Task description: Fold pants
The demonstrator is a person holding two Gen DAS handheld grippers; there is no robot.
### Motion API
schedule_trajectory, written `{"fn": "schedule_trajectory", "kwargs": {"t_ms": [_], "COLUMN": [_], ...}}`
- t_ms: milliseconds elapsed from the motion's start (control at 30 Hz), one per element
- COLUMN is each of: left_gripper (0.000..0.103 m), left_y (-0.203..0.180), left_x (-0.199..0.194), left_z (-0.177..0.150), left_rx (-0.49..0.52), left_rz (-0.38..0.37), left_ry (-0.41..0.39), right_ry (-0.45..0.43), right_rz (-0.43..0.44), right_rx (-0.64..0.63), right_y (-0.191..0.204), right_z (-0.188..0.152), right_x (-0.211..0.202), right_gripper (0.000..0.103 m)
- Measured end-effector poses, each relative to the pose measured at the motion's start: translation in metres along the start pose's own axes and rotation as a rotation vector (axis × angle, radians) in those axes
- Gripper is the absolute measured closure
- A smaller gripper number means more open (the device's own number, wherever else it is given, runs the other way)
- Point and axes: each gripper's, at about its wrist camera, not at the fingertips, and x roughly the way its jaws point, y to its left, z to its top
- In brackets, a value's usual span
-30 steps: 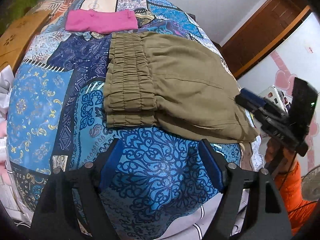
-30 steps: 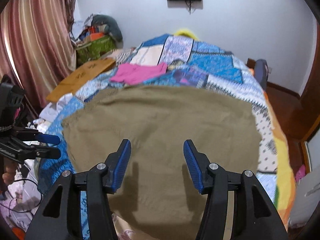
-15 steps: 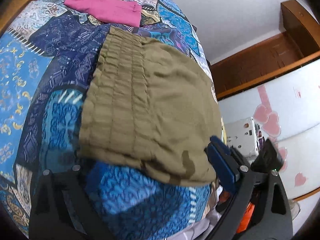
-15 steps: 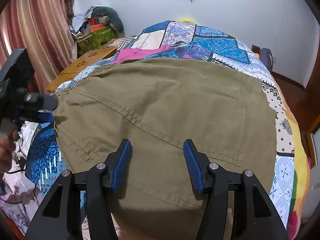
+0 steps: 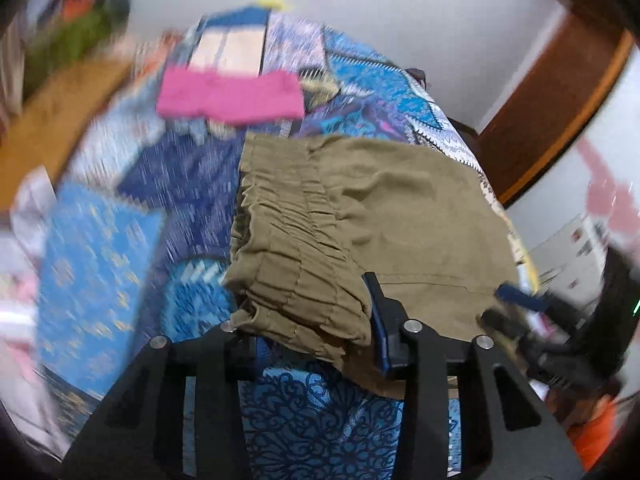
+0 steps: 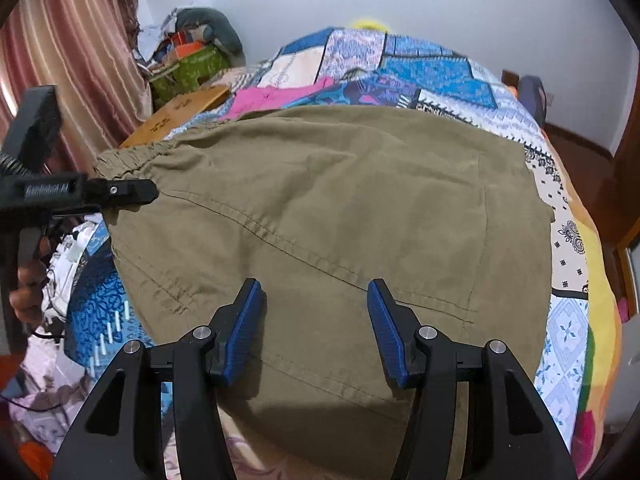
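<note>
In the right wrist view the right gripper (image 6: pixel 316 328) hovers low over the near part of the olive pants (image 6: pixel 328 216), its blue-padded fingers (image 6: pixel 244 328) spread wide with nothing between them, their shadow falling on the cloth below. The pants lie spread flat across the patchwork quilt (image 6: pixel 568 320) on the bed, seams running slantwise, the gathered waistband to the left. There the left gripper (image 6: pixel 150 192) reaches in level from the left edge, its dark tip at the waistband corner, with the person's hand (image 6: pixel 28 280) on the handle below it.

The left wrist view is blurred. The left gripper (image 5: pixel 316 336) has a bunched fold of the elastic waistband (image 5: pixel 288 240) filling the space between its fingers; the right blue pad (image 5: pixel 378 336) presses against the cloth, the left one is hidden under it, so the grip looks closed on the fabric. The right gripper (image 5: pixel 516 308) shows at the right edge beside the pants' near edge.

Farther up the quilt lies a folded pink garment (image 5: pixel 232 96), apart from the pants, and beyond it a white wall (image 6: pixel 440 8)
</note>
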Motion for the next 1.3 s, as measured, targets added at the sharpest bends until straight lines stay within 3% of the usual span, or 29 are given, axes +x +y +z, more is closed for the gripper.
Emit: {"fn": "schedule_trajectory", "kwargs": {"t_ms": [133,333,433,567,800,1067,1200,1300], "left_gripper": [0.064,0.067,0.068,0.070,0.071,0.073,0.075,0.075], "left_y": [-0.016,-0.022,-0.032,-0.051,-0.088,-0.137,-0.164,-0.187], "left_x": [-0.016,-0.041,-0.049,-0.055,-0.068,-0.068,-0.064,-0.058], "left_z": [-0.006,-0.012,-0.013,-0.004,0.012,0.020,0.023,0.023], "left_rx": [0.106,0.160,0.214,0.272,0.329,0.417,0.460,0.491], "left_rz": [0.060,0.068,0.078,0.086,0.068,0.021,-0.011,-0.043], "left_ry": [-0.070,-0.119,-0.145,-0.184,-0.246,-0.273,-0.260,-0.250], "right_ry": [-0.029,0.052,0.036,0.021,-0.024,-0.004,0.016,-0.018], "right_rz": [0.021,0.088,0.106,0.111,-0.037,-0.181,-0.170,-0.153], "right_rx": [-0.001,-0.089,-0.078,-0.026,0.035,0.176,0.233,0.271], "right_y": [0.012,0.051,0.052,0.036,-0.011,-0.085,-0.097,-0.098], "right_z": [0.014,0.018,0.014,0.009,-0.020,-0.063,-0.081,-0.089], "right_x": [-0.001,0.027,0.026,0.015,-0.024,-0.049,-0.040,-0.038], "right_gripper": [0.052,0.052,0.052,0.052,0.052,0.052,0.052,0.052]}}
